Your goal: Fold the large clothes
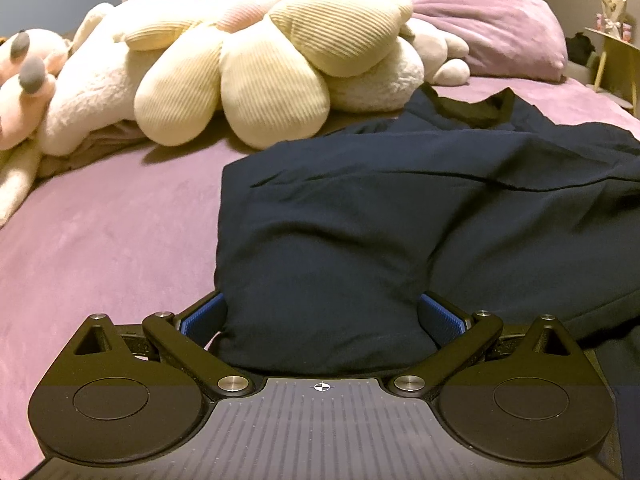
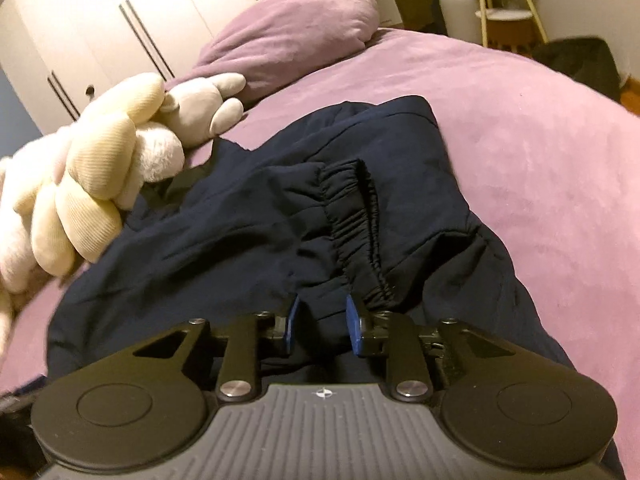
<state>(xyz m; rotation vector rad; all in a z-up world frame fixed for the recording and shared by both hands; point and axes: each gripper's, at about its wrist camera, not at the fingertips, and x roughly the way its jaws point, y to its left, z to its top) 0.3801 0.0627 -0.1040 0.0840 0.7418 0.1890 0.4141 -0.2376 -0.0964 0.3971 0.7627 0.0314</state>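
A large dark navy garment (image 1: 400, 208) lies rumpled on the purple bed. In the left wrist view a folded corner of it bulges between my left gripper's (image 1: 322, 320) blue pads, which stand wide apart around the cloth. In the right wrist view the garment (image 2: 240, 216) shows a gathered elastic band (image 2: 360, 220). My right gripper (image 2: 322, 324) has its blue pads close together, pinching a fold of navy cloth just below that band.
A cream flower-shaped cushion (image 1: 256, 68) and plush toys (image 1: 36, 76) lie at the far left of the bed (image 1: 100, 232). A purple pillow (image 1: 500, 32) sits at the head. White wardrobes stand behind. A side table (image 1: 616, 56) is at the right.
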